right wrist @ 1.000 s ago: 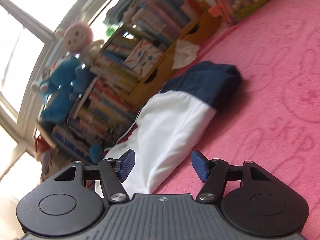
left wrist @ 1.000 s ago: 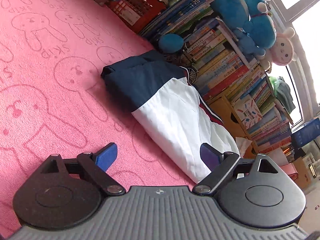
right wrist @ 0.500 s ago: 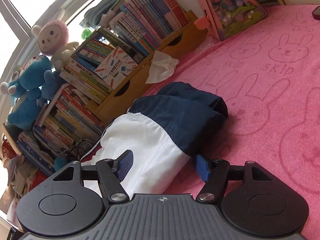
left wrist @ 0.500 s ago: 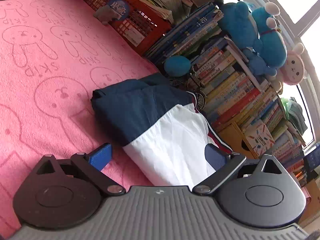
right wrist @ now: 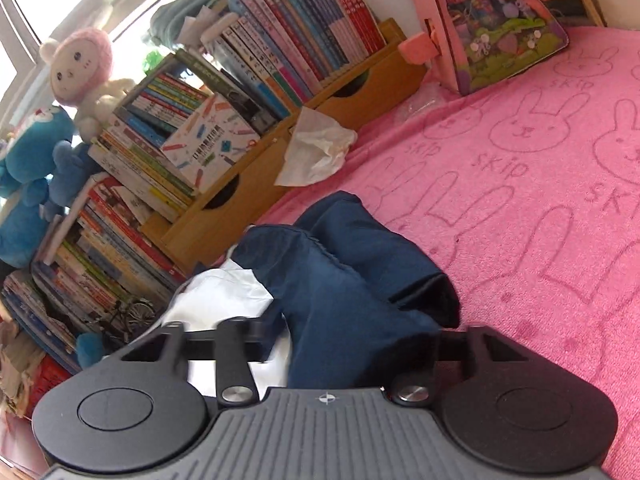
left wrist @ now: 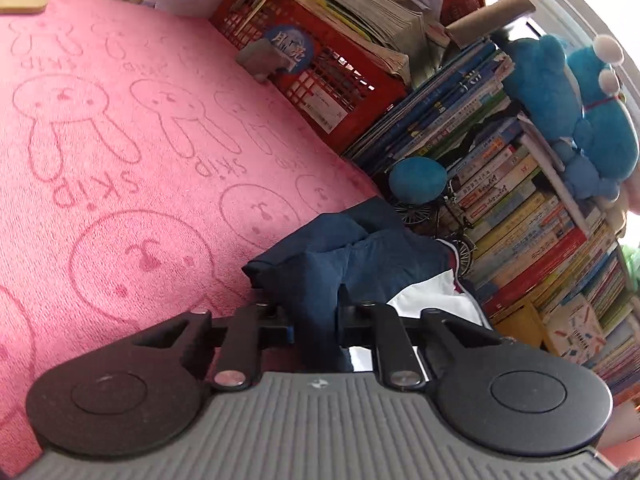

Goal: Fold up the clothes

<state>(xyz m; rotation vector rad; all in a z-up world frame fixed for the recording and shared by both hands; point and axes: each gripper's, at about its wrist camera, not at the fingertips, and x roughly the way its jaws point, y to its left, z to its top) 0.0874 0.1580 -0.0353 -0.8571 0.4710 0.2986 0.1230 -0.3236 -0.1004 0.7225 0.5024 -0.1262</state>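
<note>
Two grippers, one garment: from my left wrist view, my left gripper [left wrist: 316, 320] is closing, its jaws drawn in on a ridge of dark navy cloth that stands up between them. It belongs to the navy-and-white garment [left wrist: 360, 252], which lies on the pink rabbit-print blanket [left wrist: 120, 152] at the near right of this view, pushed up against the stacked books [left wrist: 520, 208]. Its white half trails off to the right behind my gripper; a red crate [left wrist: 320, 80] of papers and blue plush toys [left wrist: 560, 112] sit farther back.

From my right wrist view, my right gripper [right wrist: 352, 340] is closing too, with a thick bunch of the same navy fabric [right wrist: 348, 280] caught between its jaws. Here the garment lies near and centre, the white part [right wrist: 224, 296] to the left, beside the wooden book rack [right wrist: 280, 160]. A crumpled tissue [right wrist: 316, 152] lies beyond it, and bare blanket spreads to the right.

Judging by how it lies, folding looks partly done: the garment is already a compact bundle, not spread flat. It is rumpled where I pinch it, navy layers bulging and creased. I judge a further fold, or smoothing and squaring the bundle, remains.
</note>
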